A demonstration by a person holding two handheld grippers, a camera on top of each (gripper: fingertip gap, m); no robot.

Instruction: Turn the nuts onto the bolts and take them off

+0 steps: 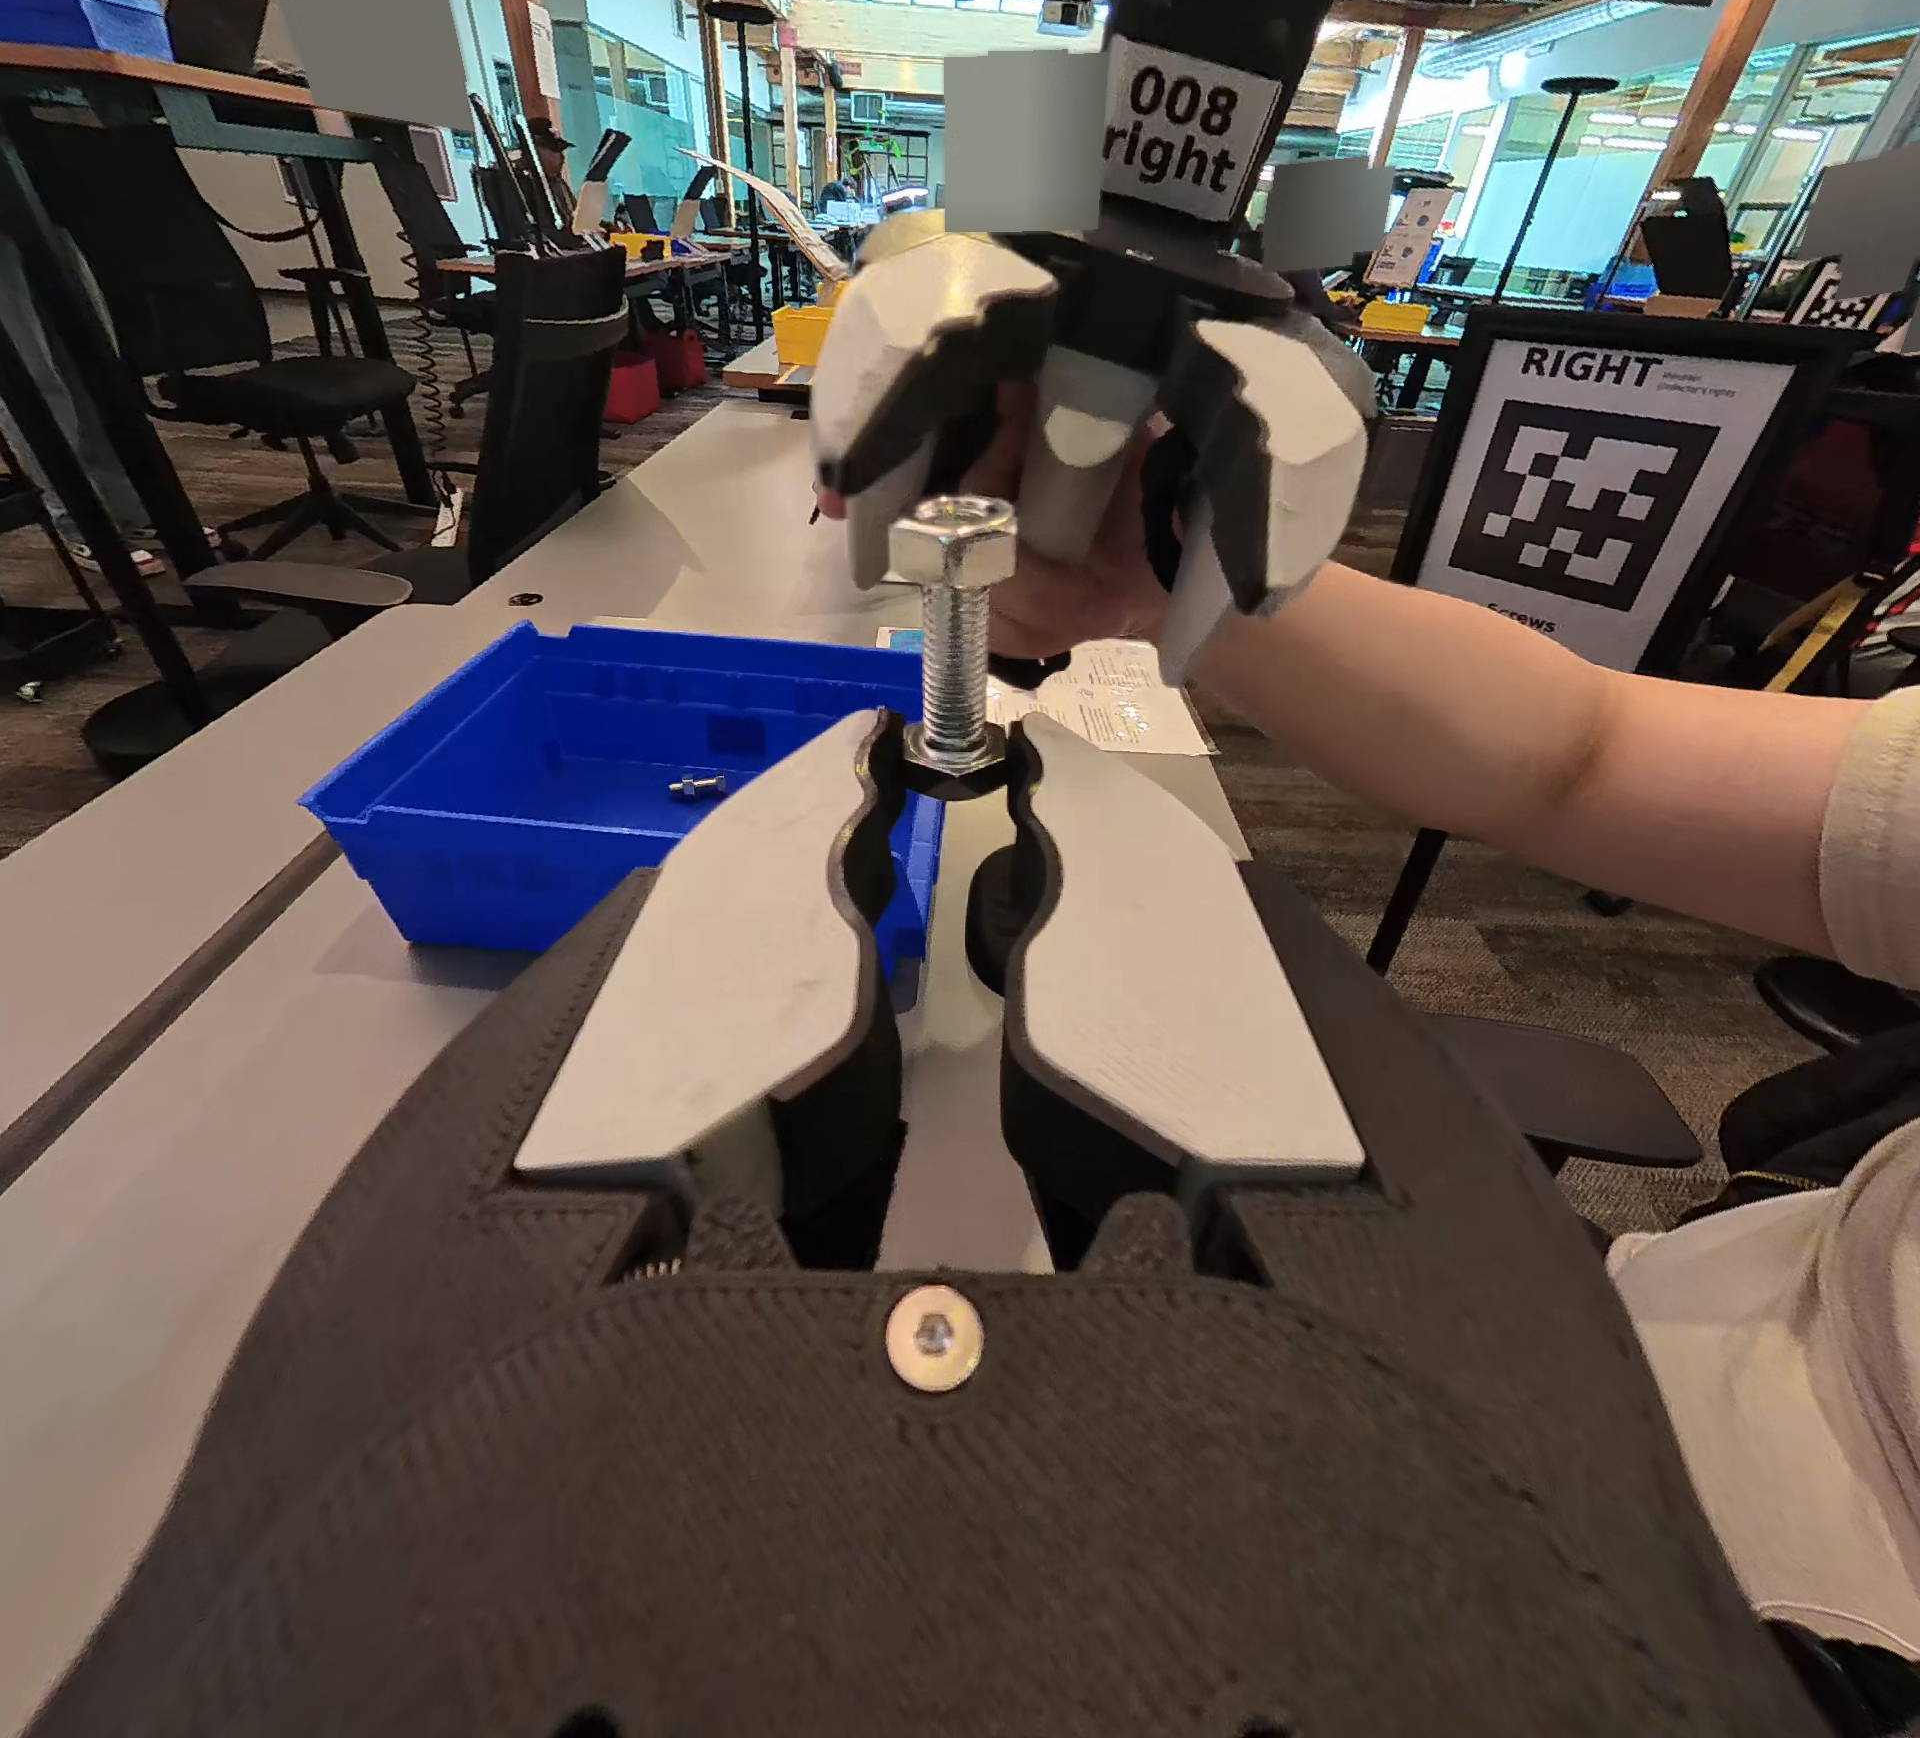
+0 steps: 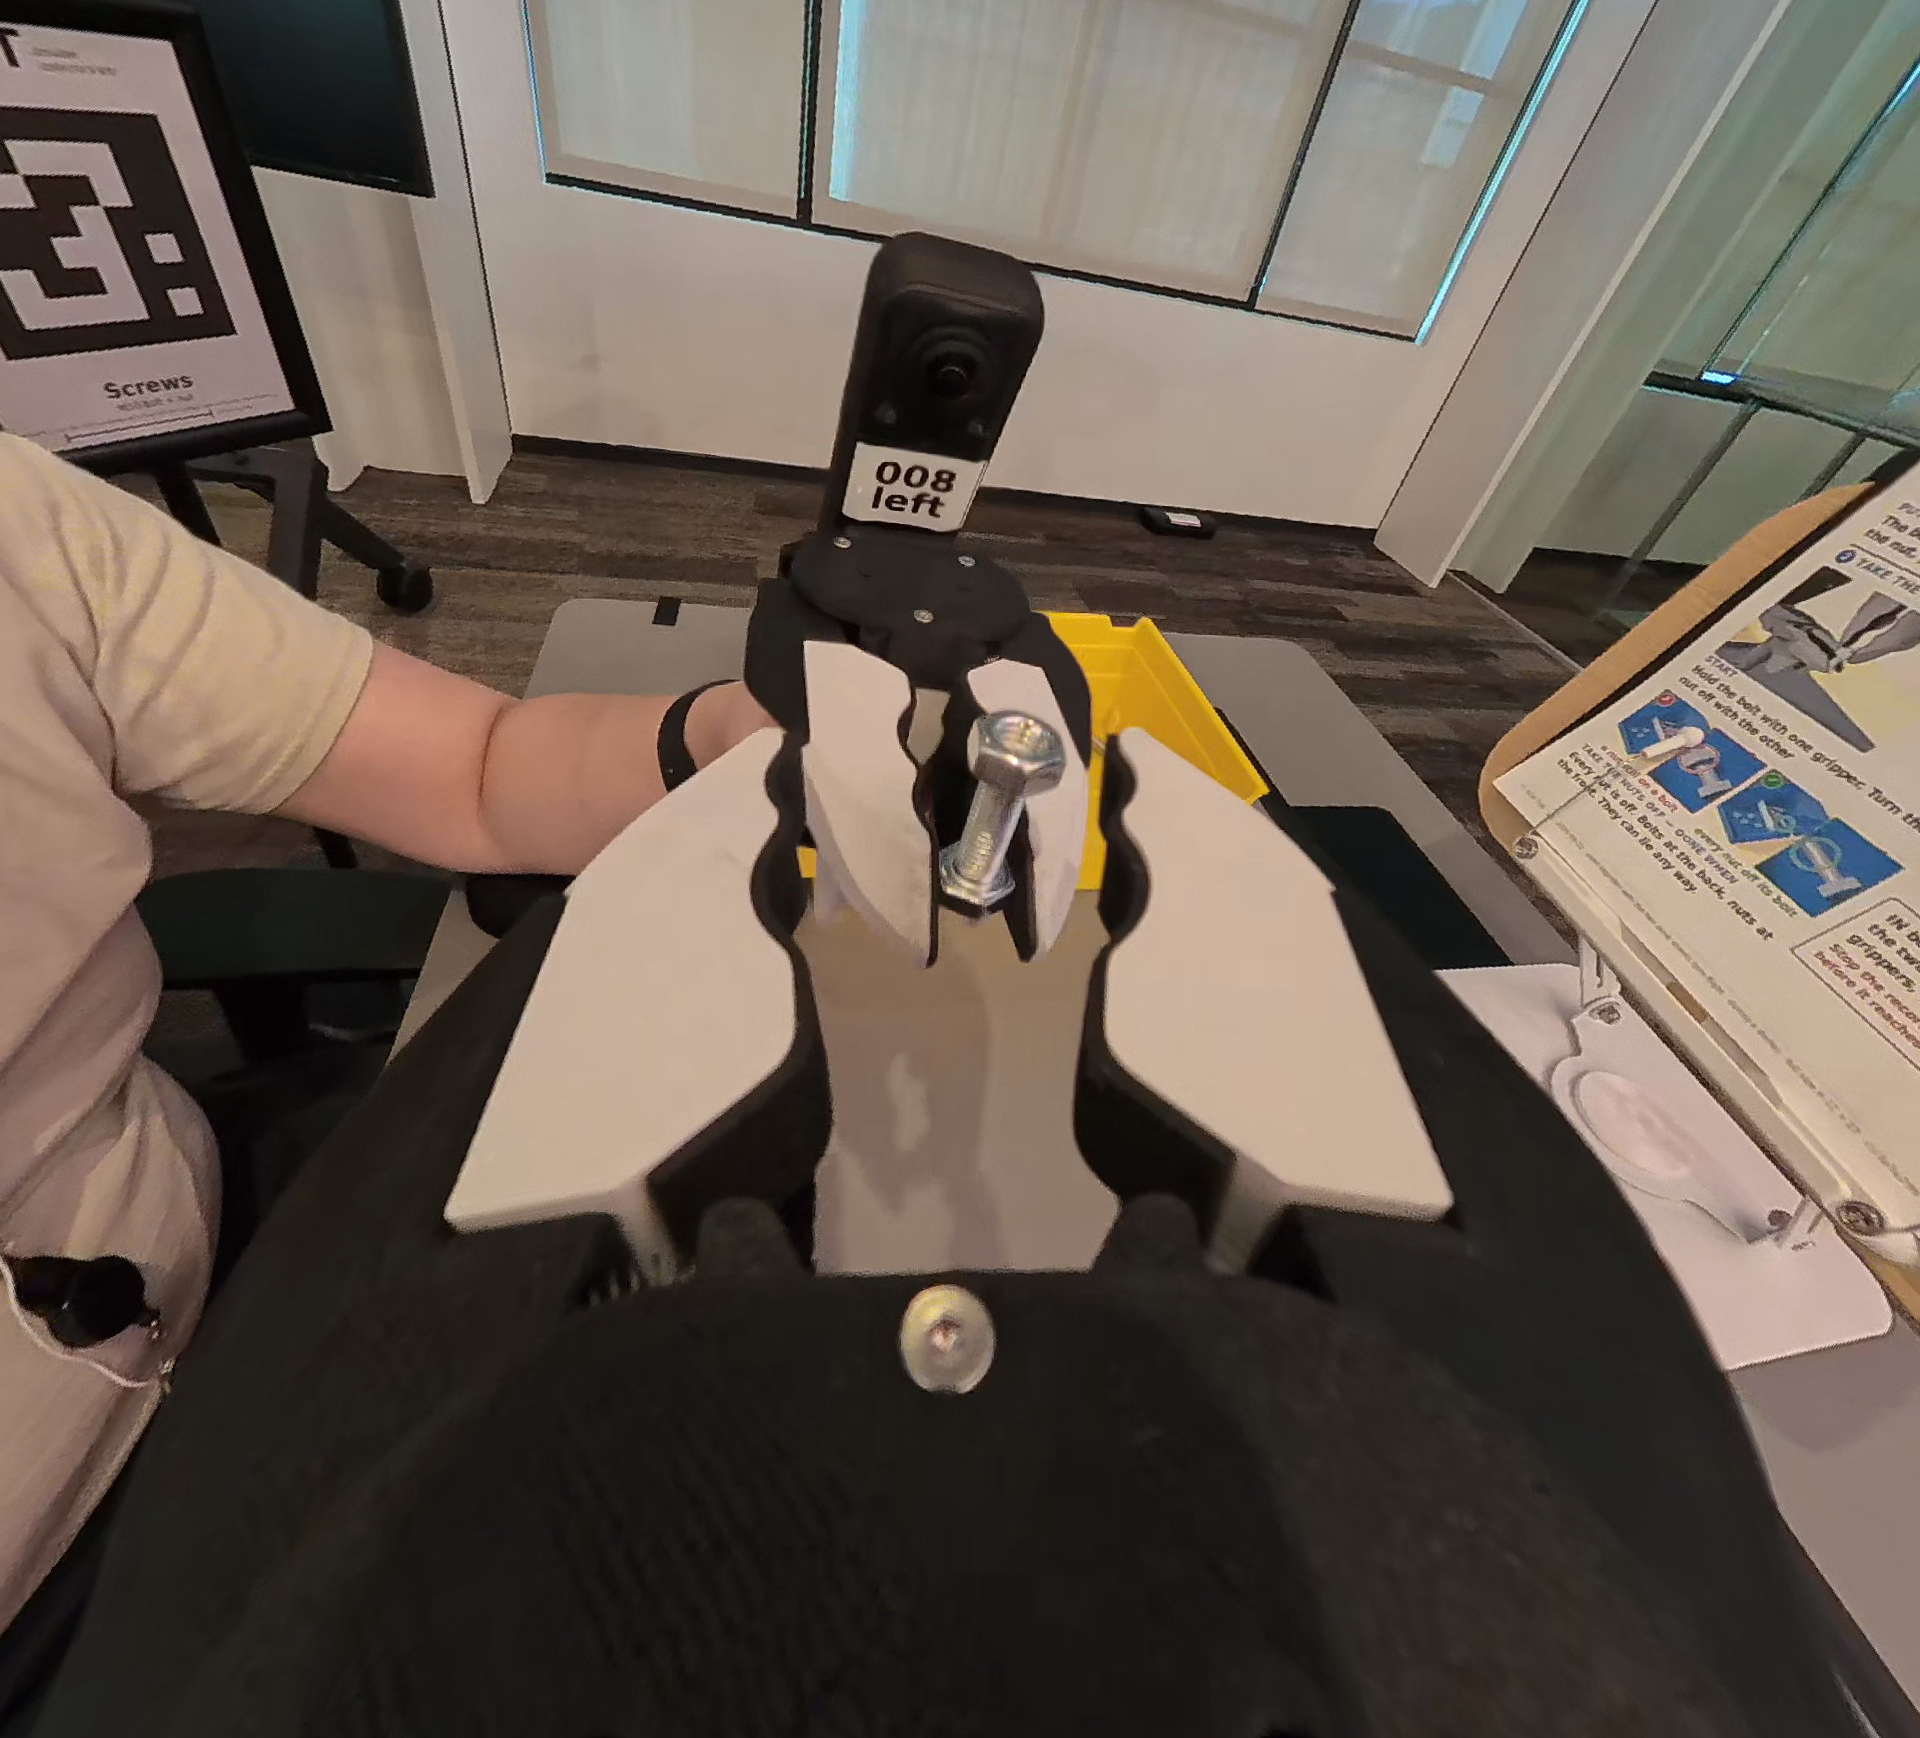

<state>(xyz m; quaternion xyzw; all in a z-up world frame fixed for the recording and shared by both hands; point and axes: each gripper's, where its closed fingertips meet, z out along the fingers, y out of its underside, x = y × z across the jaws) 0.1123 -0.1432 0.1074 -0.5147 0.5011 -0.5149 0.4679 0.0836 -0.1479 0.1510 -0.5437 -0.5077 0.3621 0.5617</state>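
Note:
A silver bolt point(image 1: 956, 639) stands upright, head point(image 1: 953, 535) on top, with a nut point(image 1: 951, 746) near the low end of its thread. My left gripper point(image 1: 951, 743) is shut on that nut and holds the bolt above the grey table point(image 1: 208, 909). In the right wrist view the left gripper point(image 2: 977, 919) faces me with the bolt point(image 2: 987, 815) tilted in its tips. My right gripper point(image 2: 951, 774) is open, its fingers spread on either side of the bolt head point(image 2: 1023, 748) without touching it. It also shows in the left wrist view point(image 1: 1029, 587), behind the bolt head.
A blue bin point(image 1: 447, 836) on the table at the left holds one small bolt with a nut point(image 1: 694, 786). A yellow bin point(image 2: 1174, 712) stands behind the left gripper. An instruction board point(image 2: 1714, 857) leans at the right. Framed marker signs point(image 1: 1600, 483) stand beside the table. Spacing between my two grippers at the tips: around 4 cm.

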